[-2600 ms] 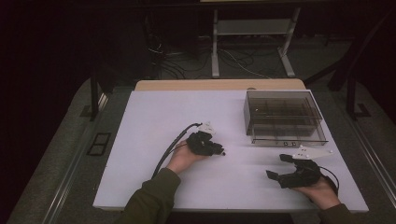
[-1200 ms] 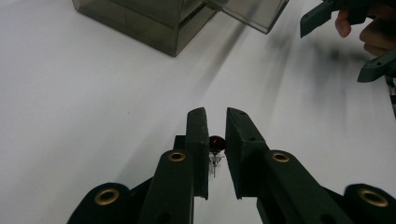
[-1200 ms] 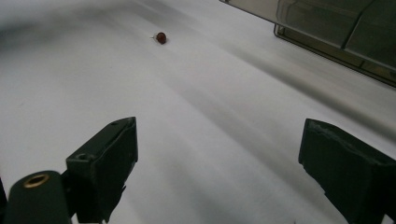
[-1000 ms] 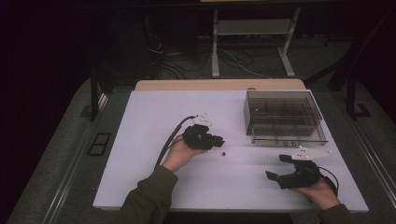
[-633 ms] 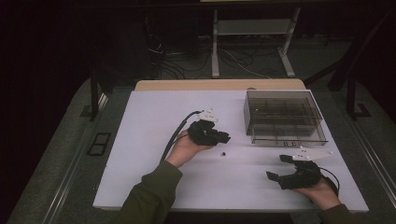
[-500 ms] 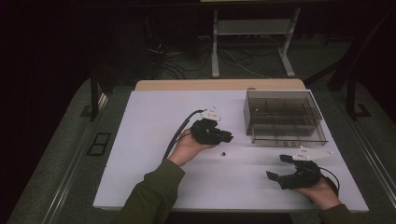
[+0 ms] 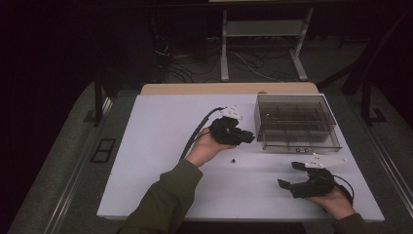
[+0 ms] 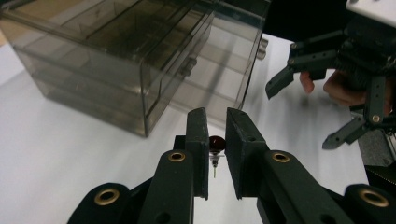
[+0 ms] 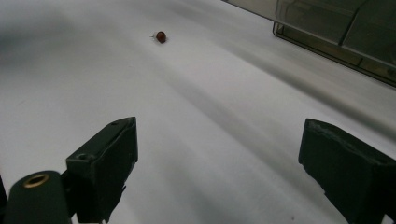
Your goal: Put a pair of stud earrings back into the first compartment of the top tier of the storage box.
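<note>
Held part: we have a small dark-red bead-headed component with thin metal legs pinched between the left gripper pads, lifted off the tabletop toward its far-right quarter.
Second part: another red component lies loose on the white tabletop, near the middle, in front of the left gripper; we also see it in the right gripper view.
Left tool: clamped on the held part, jaws nearly together, the legs hanging below the pads.
Handling: we judge it very light and slippery, its round head prone to rolling or popping out; the wire legs look easy to bend.
Where to hold: across the head, as we do now, never on the legs.
Box: a smoky clear compartment box stands at the far-right part of the tabletop, just beyond the held part.
Right tool: the right gripper rests near the front-right corner, jaws wide apart, holding nothing.
</note>
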`<state>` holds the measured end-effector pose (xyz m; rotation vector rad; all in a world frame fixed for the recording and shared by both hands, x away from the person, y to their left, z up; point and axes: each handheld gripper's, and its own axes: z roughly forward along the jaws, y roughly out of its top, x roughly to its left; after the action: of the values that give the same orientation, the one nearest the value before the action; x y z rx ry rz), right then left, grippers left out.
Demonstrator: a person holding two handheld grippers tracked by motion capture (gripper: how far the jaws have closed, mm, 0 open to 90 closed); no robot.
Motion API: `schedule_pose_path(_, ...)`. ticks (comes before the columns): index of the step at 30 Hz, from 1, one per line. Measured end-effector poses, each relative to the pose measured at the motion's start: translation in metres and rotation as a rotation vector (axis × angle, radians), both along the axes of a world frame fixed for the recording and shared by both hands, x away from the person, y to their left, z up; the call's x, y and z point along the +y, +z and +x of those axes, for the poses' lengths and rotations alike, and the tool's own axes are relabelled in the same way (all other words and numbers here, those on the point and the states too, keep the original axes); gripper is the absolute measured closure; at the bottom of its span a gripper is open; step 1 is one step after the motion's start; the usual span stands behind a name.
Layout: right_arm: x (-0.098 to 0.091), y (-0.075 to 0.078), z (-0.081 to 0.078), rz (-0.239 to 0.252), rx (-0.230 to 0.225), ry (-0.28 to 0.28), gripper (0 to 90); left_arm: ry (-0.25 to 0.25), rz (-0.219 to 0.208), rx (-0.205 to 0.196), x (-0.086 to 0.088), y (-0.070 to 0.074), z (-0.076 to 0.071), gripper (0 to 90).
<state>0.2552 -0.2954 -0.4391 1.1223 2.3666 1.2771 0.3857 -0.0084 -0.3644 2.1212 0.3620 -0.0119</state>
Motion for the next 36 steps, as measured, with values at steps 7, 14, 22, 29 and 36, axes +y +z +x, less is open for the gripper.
schedule_pose_path(7,-0.001,0.000,0.000,-0.001,-0.005,0.001,11.2,-0.018,0.004,-0.011,-0.016,0.008,0.005,78.2)
schedule_pose_path(14,-0.001,0.000,0.000,0.002,-0.003,0.001,11.2,-0.043,0.009,-0.019,-0.038,0.014,0.010,78.2)
schedule_pose_path(22,-0.003,0.000,0.000,0.006,-0.003,-0.002,11.2,-0.058,0.017,-0.018,-0.059,0.015,0.015,78.2)
schedule_pose_path(29,-0.003,0.001,-0.001,0.004,-0.008,0.001,11.2,-0.058,0.042,-0.017,-0.074,0.009,0.021,78.2)
schedule_pose_path(36,-0.003,0.001,-0.001,0.005,-0.009,0.000,11.2,-0.055,0.061,-0.008,-0.083,0.002,0.026,78.2)
